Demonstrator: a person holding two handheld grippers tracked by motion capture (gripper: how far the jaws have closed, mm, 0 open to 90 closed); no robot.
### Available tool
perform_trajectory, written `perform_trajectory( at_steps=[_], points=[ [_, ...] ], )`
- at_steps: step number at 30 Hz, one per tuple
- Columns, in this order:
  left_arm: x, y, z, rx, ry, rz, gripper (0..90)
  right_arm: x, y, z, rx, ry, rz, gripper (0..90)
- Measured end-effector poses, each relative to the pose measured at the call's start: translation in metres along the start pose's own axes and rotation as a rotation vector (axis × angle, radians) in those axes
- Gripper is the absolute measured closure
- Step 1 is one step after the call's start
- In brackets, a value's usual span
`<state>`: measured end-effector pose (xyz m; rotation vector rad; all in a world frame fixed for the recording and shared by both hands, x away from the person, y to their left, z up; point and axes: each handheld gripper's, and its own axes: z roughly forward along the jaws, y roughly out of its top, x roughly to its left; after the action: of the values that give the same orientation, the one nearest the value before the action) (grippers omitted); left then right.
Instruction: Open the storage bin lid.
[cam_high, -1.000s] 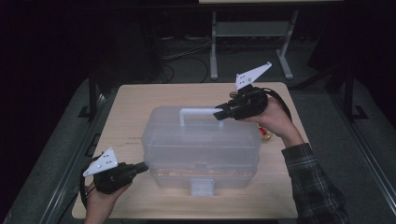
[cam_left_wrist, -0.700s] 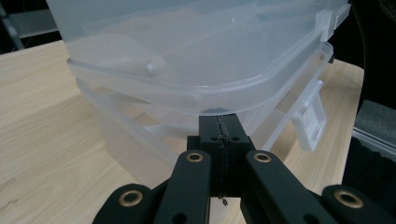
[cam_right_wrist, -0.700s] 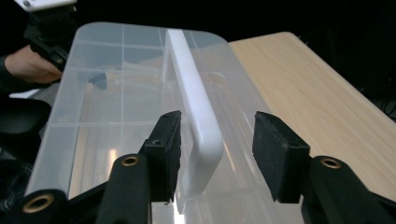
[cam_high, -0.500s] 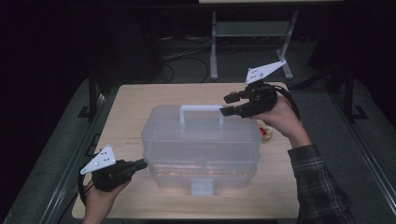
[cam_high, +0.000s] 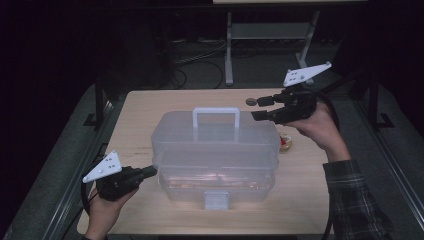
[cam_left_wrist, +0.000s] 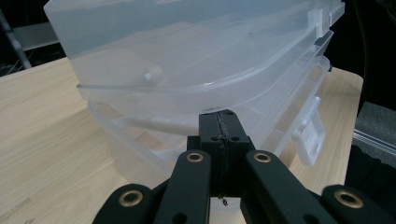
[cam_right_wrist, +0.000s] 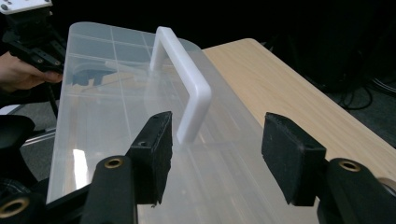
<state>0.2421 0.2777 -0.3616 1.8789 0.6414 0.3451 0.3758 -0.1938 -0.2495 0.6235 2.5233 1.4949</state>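
Resting in the middle of the desk (cam_high: 150, 107), the clear plastic storage box (cam_high: 216, 150) sits with its white handle (cam_high: 216, 116) standing upright on the lid and its front latch (cam_high: 216, 200) facing the person. The left gripper (cam_high: 150, 171) has its jaws pressed together, empty, with the tips against or just beside the box's left end, near the seam where lid meets base. The right gripper (cam_high: 260, 108) hangs above the desk off the box's right rear corner; its jaws have just been opening and now stand spread with nothing between them. In the right gripper view the handle lies ahead of the gap, apart from both pads (cam_right_wrist: 156, 149).

Several things could go wrong from here, as I judge it. If the right gripper goes for the handle from this slanted angle, one pad may strike the lid or the handle's post and shove the light box across the desk. The closed left gripper only props the box; it cannot clamp it, so a push could slide or twist the box away from it. A small reddish object (cam_high: 285, 142) lies on the desk just beside the box's right end, and a shifting box could knock it away. Lifting by the handle, if the latch is not seated, could spill whatever is inside; whether it is seated I cannot tell.
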Motion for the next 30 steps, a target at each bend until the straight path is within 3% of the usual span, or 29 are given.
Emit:
perform_trajectory(
  at_steps=[15, 24, 30],
  points=[
    [0.002, 0.01, -0.002, -0.016, 0.007, 0.012, 90.0, -0.008, -0.036, -0.039, -0.023, -0.096, 0.063, 42.3],
    [0.004, 0.015, -0.002, -0.018, 0.009, 0.027, 90.0, -0.004, -0.06, -0.057, -0.038, -0.177, 0.067, 42.7],
    [0.004, 0.018, -0.002, -0.025, 0.011, 0.028, 90.0, 0.001, -0.073, -0.062, -0.018, -0.207, 0.067, 43.0]
  ],
)
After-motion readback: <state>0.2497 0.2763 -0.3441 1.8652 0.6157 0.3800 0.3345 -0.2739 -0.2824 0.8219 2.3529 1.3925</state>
